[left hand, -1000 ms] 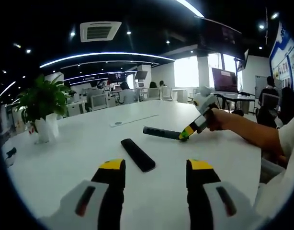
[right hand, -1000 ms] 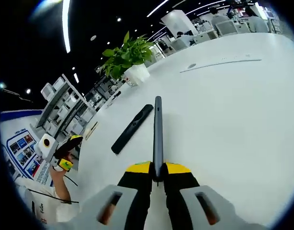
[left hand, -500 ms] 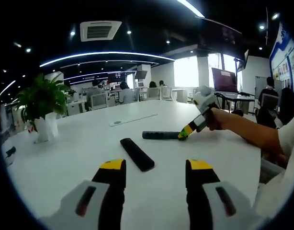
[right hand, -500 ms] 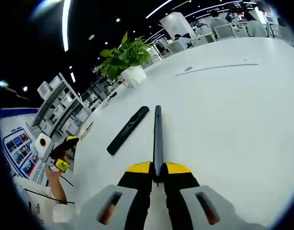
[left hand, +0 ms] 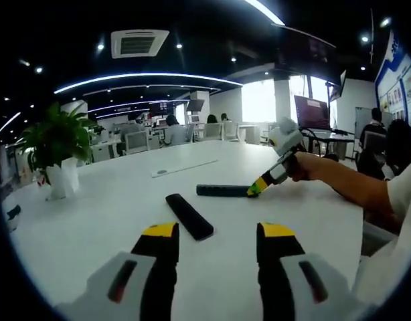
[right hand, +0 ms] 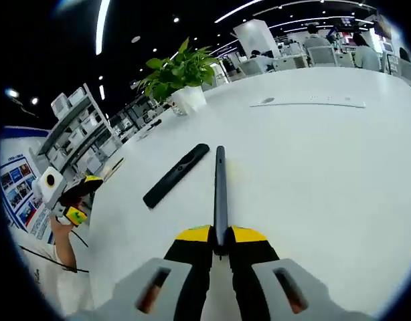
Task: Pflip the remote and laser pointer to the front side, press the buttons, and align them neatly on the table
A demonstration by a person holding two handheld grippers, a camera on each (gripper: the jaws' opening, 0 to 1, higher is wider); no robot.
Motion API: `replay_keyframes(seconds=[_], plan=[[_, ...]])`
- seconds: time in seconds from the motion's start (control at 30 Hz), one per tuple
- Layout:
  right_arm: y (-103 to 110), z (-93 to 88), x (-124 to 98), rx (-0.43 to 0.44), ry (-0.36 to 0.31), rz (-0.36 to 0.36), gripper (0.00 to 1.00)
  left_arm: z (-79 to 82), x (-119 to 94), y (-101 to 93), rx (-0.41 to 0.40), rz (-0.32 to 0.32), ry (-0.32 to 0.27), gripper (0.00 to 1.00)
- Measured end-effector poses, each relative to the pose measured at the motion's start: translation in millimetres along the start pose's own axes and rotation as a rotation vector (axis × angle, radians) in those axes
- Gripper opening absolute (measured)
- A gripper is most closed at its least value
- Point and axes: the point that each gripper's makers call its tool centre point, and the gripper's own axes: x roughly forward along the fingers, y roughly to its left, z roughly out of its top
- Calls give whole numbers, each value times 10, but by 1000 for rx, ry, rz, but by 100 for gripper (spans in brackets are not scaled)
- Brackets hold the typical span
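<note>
A leafy potted plant (left hand: 57, 148) in a white pot stands at the left edge of a smooth white table (left hand: 112, 200) in an open-plan office. In the left gripper view, a flat, matte black remote (left hand: 189, 216) lies on the tabletop just ahead of the left gripper (left hand: 217, 242), whose yellow-tipped black jaws stand wide apart and hold nothing. Further right, the right gripper (left hand: 254, 190), carried by a person's bare forearm (left hand: 339, 180), has its jaws closed on one end of a slim, dark bar, the laser pointer (left hand: 222, 190), which sits low and level on or just over the table beyond the remote. In the right gripper view, the left gripper (right hand: 77, 200) shows at the left edge in a hand, the remote (right hand: 175, 176) lies slantwise on the table, and just beside it the pointer (right hand: 220, 194) runs straight out from the right gripper's (right hand: 220, 246) pinched jaws, seen edge-on as a thin grey-black strip.
</note>
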Motion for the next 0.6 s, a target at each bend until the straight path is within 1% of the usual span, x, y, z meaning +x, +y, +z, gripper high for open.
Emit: replay_keyframes(seconds=[0.2,0.3,0.43,0.57,0.6], plan=[[-2,-4,3,-48,5,-30,13,-4,7,-16,-4,-4,0,47],[-24,7,2,-80,1,-44,14,-2,1,4,-6,6,0,47],[-44,17,-3,-89,-2,-48,15,-2,-7,40,-17,17,0,47],[-34,12,1,-117,3,-59,15,51,-10,33,-14,16,-10,47],[-31,10,3,-149,9,-67,16,81,-14,19,-10,16,-17,47]])
